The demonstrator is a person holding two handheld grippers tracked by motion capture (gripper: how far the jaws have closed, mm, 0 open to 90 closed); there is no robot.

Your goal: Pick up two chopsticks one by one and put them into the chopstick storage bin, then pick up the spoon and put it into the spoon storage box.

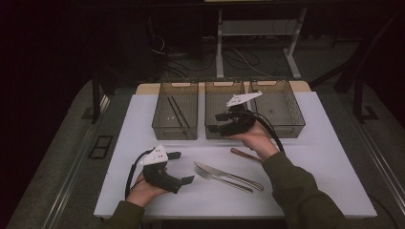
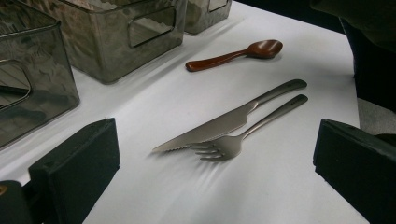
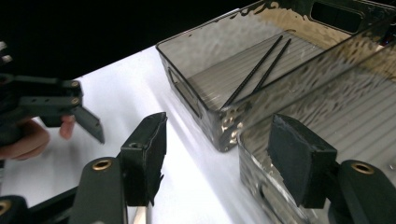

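A: We have the bench [image 1: 143, 191] with three bins across the back: left bin [image 1: 175, 110], middle bin [image 1: 224, 107], right bin [image 1: 279, 107]. Two chopsticks [image 1: 175, 110] lie in the left bin.

B: Grippers?

A: Our right gripper [image 1: 217, 123] sits at the middle bin's near wall, jaws apart with nothing between them; its own view puts the wall between the jaws. Left gripper [image 1: 181, 167] is low over the bench, near left, jaws wide, holding nothing.

B: Cutlery?

A: Knife [image 1: 228, 174] and fork [image 1: 223, 179] are side by side and touching, just right of the left gripper. Spoon [image 1: 246, 154] lies behind them, near the right wrist.
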